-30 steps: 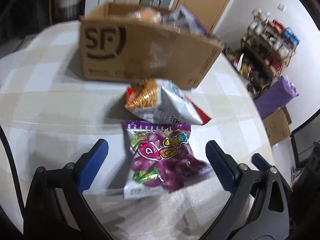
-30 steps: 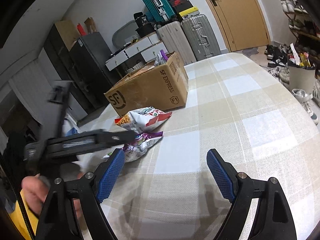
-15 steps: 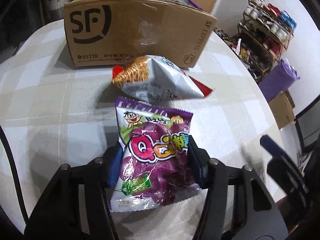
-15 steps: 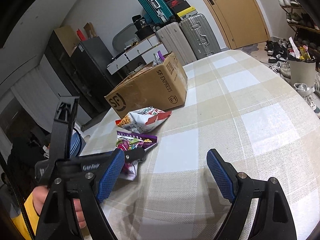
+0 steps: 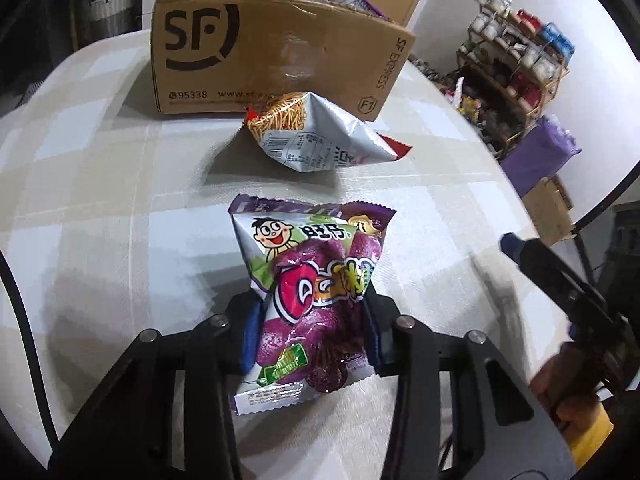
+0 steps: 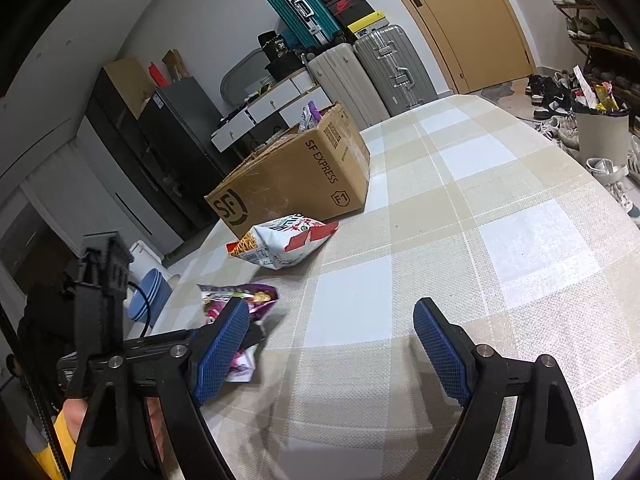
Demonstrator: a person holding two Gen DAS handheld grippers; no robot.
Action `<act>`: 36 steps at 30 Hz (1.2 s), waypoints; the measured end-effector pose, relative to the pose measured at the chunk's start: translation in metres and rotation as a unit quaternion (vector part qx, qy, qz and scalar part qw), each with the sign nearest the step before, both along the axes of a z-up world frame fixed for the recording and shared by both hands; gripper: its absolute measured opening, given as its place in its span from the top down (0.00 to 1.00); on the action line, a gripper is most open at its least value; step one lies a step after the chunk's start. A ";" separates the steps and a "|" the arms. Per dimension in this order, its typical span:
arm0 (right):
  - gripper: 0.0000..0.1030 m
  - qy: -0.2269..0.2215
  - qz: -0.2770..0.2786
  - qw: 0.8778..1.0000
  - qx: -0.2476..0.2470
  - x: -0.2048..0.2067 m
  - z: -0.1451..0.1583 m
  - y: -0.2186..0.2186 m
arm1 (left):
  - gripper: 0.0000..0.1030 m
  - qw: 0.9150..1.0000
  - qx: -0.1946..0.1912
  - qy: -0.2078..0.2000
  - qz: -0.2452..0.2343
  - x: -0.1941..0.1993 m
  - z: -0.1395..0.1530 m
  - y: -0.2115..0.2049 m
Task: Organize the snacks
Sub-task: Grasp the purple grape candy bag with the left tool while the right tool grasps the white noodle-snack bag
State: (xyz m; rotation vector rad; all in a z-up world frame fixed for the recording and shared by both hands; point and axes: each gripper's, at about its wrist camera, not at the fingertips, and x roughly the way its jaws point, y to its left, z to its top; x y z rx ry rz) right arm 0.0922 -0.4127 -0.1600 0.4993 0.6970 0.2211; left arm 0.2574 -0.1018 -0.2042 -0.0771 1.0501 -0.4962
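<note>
My left gripper [image 5: 310,332] is shut on a purple candy bag [image 5: 316,292] and holds it above the checked tablecloth; the bag also shows in the right wrist view [image 6: 240,300], partly hidden by my finger. A silver and red noodle snack bag [image 5: 320,140] lies on the table in front of the brown SF cardboard box [image 5: 272,48], which holds other snacks. In the right wrist view the snack bag [image 6: 284,244] and box [image 6: 296,176] sit at the left middle. My right gripper [image 6: 330,348] is open and empty above the table.
The table's checked cloth [image 6: 480,240] stretches right and forward. Suitcases [image 6: 372,72] and a door stand behind the table. A shelf of items [image 5: 516,52] and a purple bag [image 5: 540,156] stand beyond the table's right edge.
My left gripper closed on the purple candy bag and lifted it off the table. My right gripper stayed open and barely moved.
</note>
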 end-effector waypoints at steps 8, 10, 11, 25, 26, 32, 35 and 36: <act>0.16 0.018 -0.008 1.000 -0.005 0.004 -0.002 0.000 | 0.64 0.998 -0.054 -0.014 0.012 -0.014 0.011 0.047; 0.16 0.031 0.000 0.999 -0.013 0.013 0.002 0.004 | 0.64 0.998 -0.062 -0.015 0.022 -0.023 0.007 0.062; 0.16 0.032 0.008 0.999 -0.014 0.017 0.005 0.006 | 0.64 0.997 -0.066 -0.015 0.026 -0.026 0.008 0.068; 0.16 0.111 0.093 0.984 -0.102 0.156 0.029 0.084 | 0.64 0.995 -0.089 0.002 0.052 -0.050 -0.013 0.120; 0.16 0.120 0.091 0.983 -0.107 0.161 0.028 0.088 | 0.64 0.995 -0.090 0.004 0.050 -0.050 -0.014 0.120; 0.16 0.175 0.081 0.972 -0.135 0.193 0.010 0.104 | 0.64 0.994 -0.101 0.005 0.041 -0.049 -0.014 0.119; 0.15 0.189 0.069 0.969 -0.146 0.196 0.003 0.104 | 0.64 0.994 -0.105 0.004 0.036 -0.052 -0.013 0.119; 0.15 0.191 0.070 0.969 -0.143 0.196 0.000 0.104 | 0.64 0.994 -0.107 0.005 0.034 -0.052 -0.013 0.120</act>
